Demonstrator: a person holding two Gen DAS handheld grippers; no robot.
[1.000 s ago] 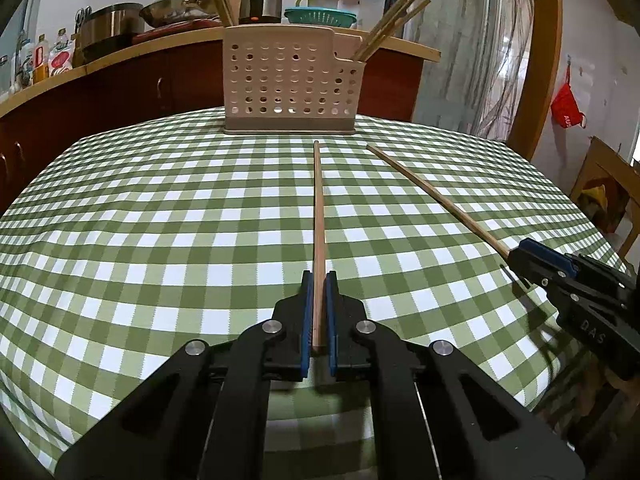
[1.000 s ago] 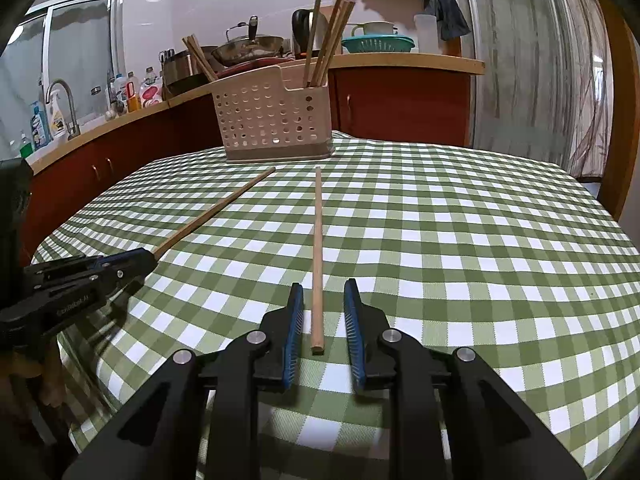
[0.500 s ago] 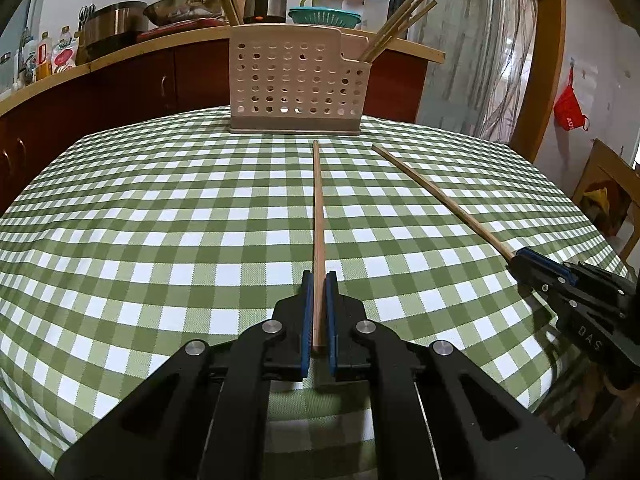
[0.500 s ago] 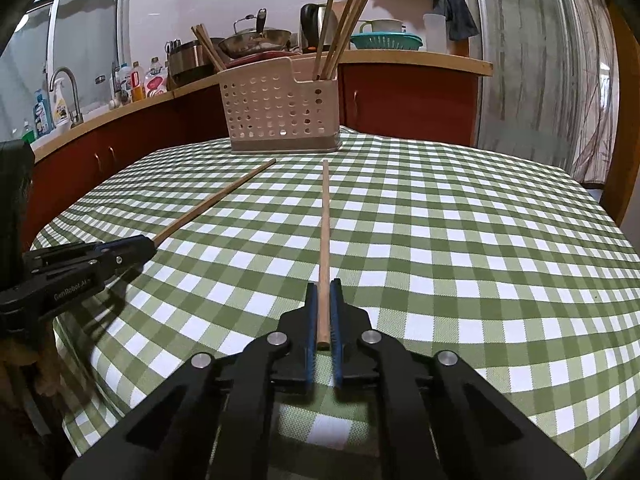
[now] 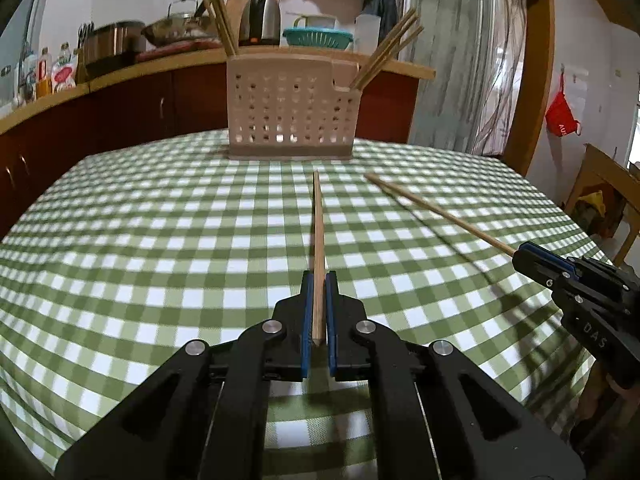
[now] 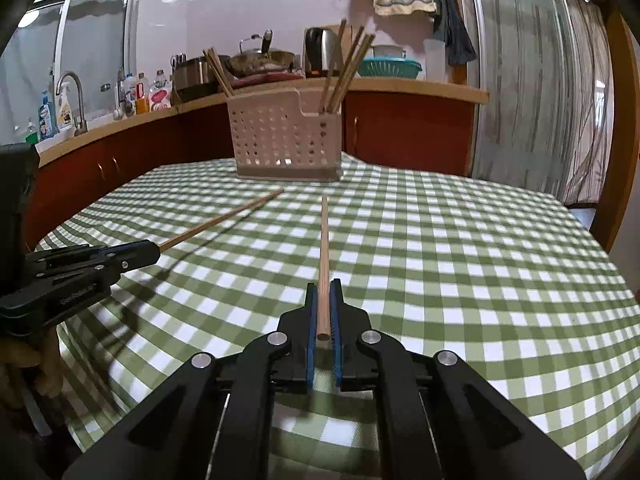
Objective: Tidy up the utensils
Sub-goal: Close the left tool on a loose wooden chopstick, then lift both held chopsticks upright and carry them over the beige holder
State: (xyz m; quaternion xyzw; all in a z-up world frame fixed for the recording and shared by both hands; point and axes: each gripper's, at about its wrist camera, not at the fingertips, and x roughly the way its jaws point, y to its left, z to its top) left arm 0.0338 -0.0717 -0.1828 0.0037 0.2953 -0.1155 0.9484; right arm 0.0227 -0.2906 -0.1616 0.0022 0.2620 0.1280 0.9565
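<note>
Each gripper holds one long wooden chopstick by its near end. My left gripper [image 5: 319,278] is shut on a chopstick [image 5: 317,232] that points at the beige perforated utensil holder [image 5: 290,114]. My right gripper [image 6: 324,286] is shut on the other chopstick [image 6: 324,248], also aimed at the holder [image 6: 286,140]. Both chopsticks are raised a little above the green checked tablecloth [image 5: 160,240]. The right gripper [image 5: 520,255] shows at the right of the left wrist view, with its chopstick [image 5: 432,210]. The left gripper [image 6: 154,250] shows at the left of the right wrist view.
The holder stands at the table's far edge with several chopsticks [image 6: 346,70] upright in its compartments. Behind it runs a wooden counter [image 6: 400,88] with pots, a kettle, a teal basket and bottles near a sink tap [image 6: 74,92]. A chair [image 5: 600,196] stands to the right.
The right gripper has closed onto its chopstick and lifted it off the cloth. The left gripper kept its grip and its chopstick has also risen slightly.
</note>
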